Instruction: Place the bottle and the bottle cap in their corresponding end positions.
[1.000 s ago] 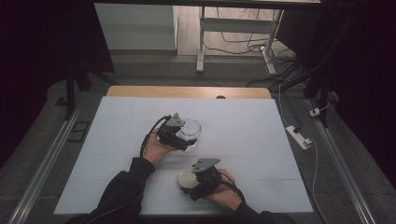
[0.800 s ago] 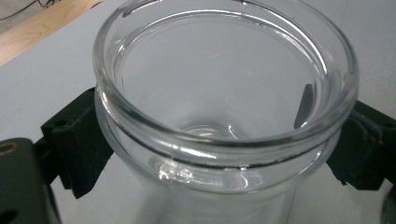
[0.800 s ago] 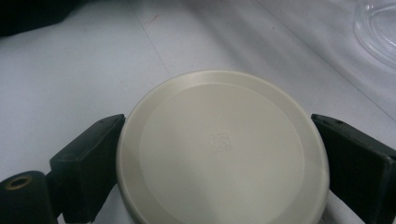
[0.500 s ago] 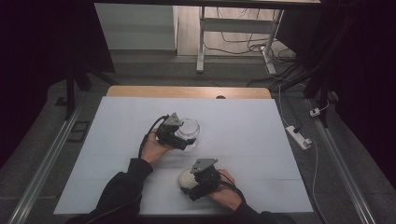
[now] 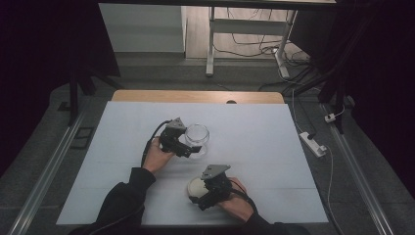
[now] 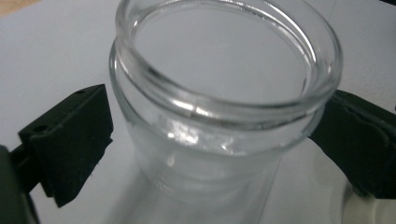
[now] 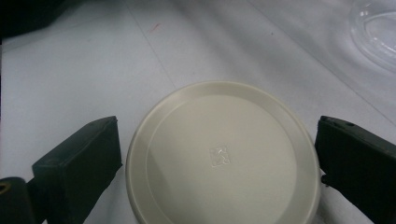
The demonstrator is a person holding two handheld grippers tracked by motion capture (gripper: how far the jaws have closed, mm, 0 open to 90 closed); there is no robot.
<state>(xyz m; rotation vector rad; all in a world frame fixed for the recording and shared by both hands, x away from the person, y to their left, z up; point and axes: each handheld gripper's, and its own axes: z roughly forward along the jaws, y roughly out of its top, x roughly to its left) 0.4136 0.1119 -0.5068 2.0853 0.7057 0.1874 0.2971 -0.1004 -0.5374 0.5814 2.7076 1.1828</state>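
An empty clear glass jar (image 5: 199, 133) stands upright near the middle of the white table. My left gripper (image 5: 191, 144) comes at it from the left, and in the left gripper view its two black jaws press on either side of the jar (image 6: 219, 93), shut on it. Nearer the front edge, a round cream lid (image 5: 194, 185) lies flat on the table. My right gripper (image 5: 199, 191) reaches it from the right. In the right gripper view the jaws sit tight against the edges of the lid (image 7: 219, 158). The jar (image 7: 378, 32) shows at that view's top right.
The white table cover (image 5: 274, 147) is bare around both hands, with a wooden strip (image 5: 195, 95) along the far edge. A power strip (image 5: 313, 143) lies on the floor at the right, and metal desk legs (image 5: 210, 44) stand behind the table.
My right gripper has shifted slightly down and forward onto the lid. The left gripper and the jar have stayed in place.
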